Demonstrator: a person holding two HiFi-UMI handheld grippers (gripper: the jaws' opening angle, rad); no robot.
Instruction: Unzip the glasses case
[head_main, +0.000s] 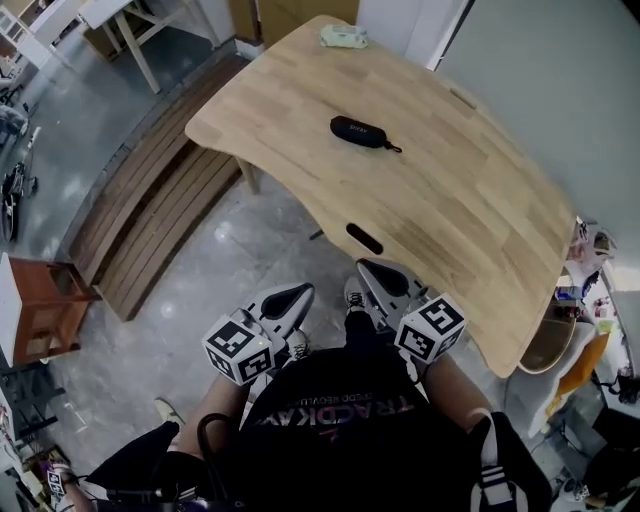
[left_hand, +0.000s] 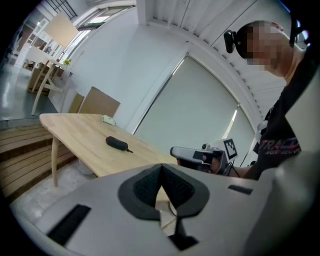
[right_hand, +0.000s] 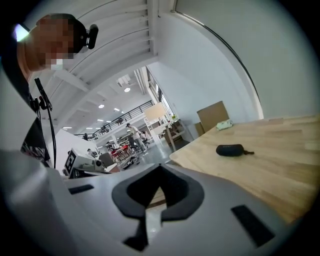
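Head view: left gripper and right gripper, closed and empty, hover at the table's near edge; the far case seemingly awaits approach.

Glasses case: black, oblong, rounded at both ends, with a small pale mark near its left end; it looks closed, with no gap showing along its length. Lies flat on its long side on the light wooden table, about mid-width and in the far half of the top, well apart from the near edge, long axis running left to right with the right end a little nearer. A short dark pull cord trails from the right end onto the wood.
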